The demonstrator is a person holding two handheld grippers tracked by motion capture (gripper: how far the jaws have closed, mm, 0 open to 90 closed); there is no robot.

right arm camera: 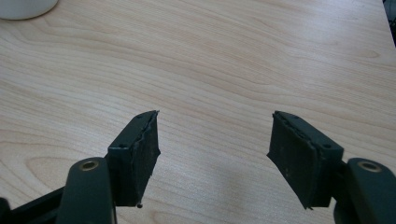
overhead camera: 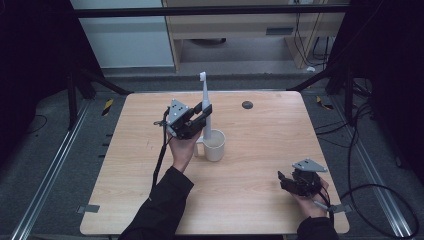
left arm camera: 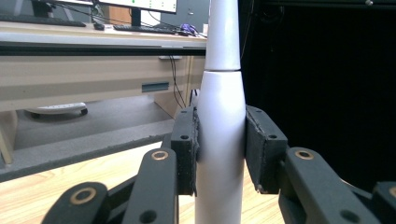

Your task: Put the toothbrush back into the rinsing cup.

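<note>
From the high view, the left gripper pinches a white electric toothbrush that stands upright, its long axis vertical, brush head on top and its lower end inside a white ceramic mug just below the jaws. The light wooden table lies bare on all sides of the mug, with wide room toward the far and right edges. A small dark round disc sits beyond the jaws near the far edge. The right gripper rests low near the front right corner, well apart from the mug.

In the left gripper view, both pads press on the toothbrush's thick handle, which rises straight between them and tapers above.

In the right gripper view, the jaws stand spread wide over bare wood, with the mug's rim at the far left ahead of them.
</note>
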